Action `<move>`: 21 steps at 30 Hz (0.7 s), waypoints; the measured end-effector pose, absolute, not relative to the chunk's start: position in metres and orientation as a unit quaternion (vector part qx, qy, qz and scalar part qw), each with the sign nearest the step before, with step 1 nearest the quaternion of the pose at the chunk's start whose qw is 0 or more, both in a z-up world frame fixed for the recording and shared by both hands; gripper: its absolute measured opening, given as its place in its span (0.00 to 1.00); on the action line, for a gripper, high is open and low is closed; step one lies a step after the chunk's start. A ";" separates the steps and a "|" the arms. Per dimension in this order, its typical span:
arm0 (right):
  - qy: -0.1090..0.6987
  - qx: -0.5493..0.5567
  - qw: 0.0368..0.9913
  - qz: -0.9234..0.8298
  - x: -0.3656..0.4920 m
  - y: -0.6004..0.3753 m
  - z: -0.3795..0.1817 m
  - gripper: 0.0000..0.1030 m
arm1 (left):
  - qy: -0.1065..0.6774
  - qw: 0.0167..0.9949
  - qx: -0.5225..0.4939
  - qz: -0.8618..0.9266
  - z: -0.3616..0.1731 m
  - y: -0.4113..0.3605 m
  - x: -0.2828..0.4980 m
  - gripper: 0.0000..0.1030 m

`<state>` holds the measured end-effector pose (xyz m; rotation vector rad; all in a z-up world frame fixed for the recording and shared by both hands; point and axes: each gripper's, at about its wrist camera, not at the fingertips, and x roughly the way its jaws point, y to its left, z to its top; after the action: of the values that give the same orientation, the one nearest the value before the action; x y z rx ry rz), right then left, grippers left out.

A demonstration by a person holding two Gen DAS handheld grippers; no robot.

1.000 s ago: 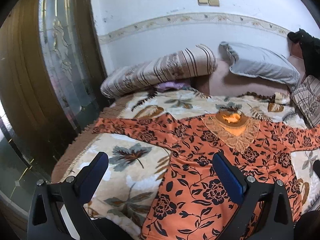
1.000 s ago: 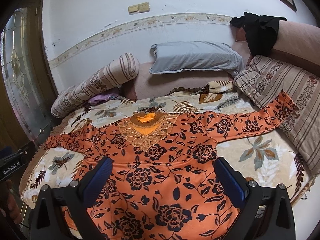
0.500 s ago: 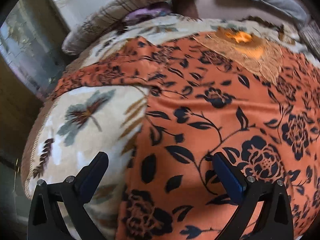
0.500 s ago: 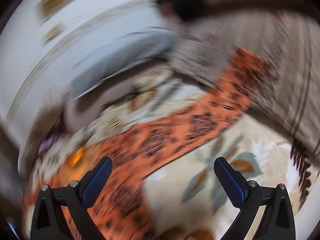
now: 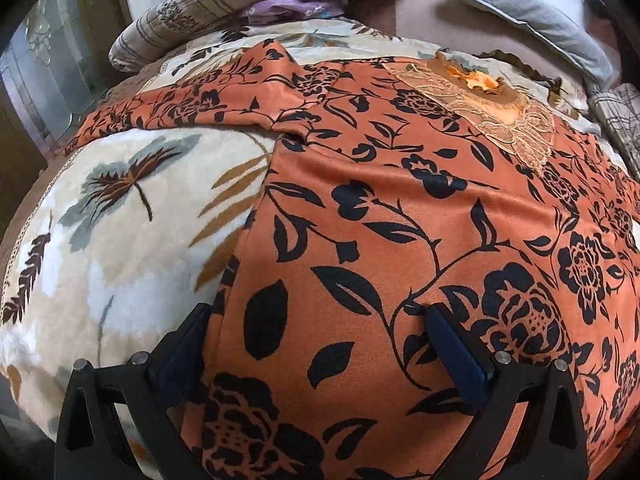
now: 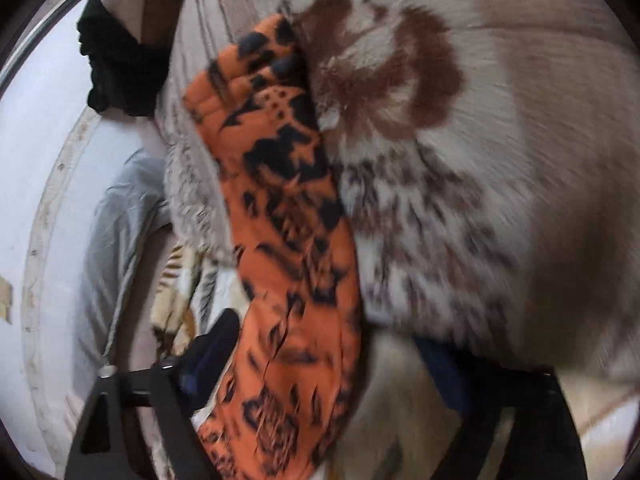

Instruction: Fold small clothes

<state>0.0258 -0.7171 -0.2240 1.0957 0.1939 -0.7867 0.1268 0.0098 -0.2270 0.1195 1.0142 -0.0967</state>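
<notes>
The orange floral top lies spread flat over the leaf-print blanket on the bed; its lace neckline sits toward one o'clock in the left wrist view, and one sleeve runs out toward ten o'clock, across the blanket toward the striped bolster. The left gripper is low over the garment's side edge with its jaws spread wide; the left finger sits at the cloth's border at seven o'clock, the right finger rests over the printed fabric at five o'clock; nothing is pinched between them.

The right wrist view is blurred and tilted; the other sleeve runs from six o'clock up toward twelve, lying against a brown-patterned cushion. The right gripper straddles that sleeve near its lower part and its jaws have just been closing; the left finger stands just beside the cloth's edge, the right finger is apart from it, so the sleeve lies between them ungripped. A grey pillow shows at nine o'clock; a black cloth hangs at ten o'clock.
</notes>
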 end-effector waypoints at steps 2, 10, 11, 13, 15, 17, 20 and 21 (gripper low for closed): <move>0.080 0.504 0.778 -0.366 0.028 -0.724 -0.222 0.50 | 0.486 0.871 0.060 -0.043 -0.228 0.009 0.128 1.00; 0.085 0.392 0.860 -0.317 0.063 -0.650 -0.151 0.09 | 0.489 0.870 0.052 -0.042 -0.223 0.011 0.124 1.00; 0.084 0.367 0.878 -0.297 0.072 -0.629 -0.135 0.09 | 0.492 0.868 0.052 -0.043 -0.221 0.012 0.124 1.00; 0.087 0.332 0.910 -0.232 0.098 -0.577 -0.105 0.09 | 0.487 0.871 0.051 -0.048 -0.214 0.015 0.119 1.00; 0.103 0.295 0.933 -0.176 0.124 -0.525 -0.089 0.09 | 0.467 0.882 0.042 -0.052 -0.204 0.021 0.112 1.00; 0.128 0.262 0.949 -0.116 0.150 -0.466 -0.084 0.09 | 0.446 0.893 0.036 -0.058 -0.192 0.028 0.105 1.00; 0.205 0.238 0.949 -0.017 0.195 -0.380 -0.103 0.09 | 0.411 0.909 0.040 -0.059 -0.172 0.038 0.097 1.00; 0.243 0.229 0.942 0.015 0.212 -0.345 -0.118 0.10 | 0.406 0.911 0.041 -0.059 -0.169 0.042 0.097 1.00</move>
<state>0.2123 -0.3450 -0.1179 0.4673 0.4957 0.0313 0.0971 0.0418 -0.1685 0.0846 0.8364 -0.1214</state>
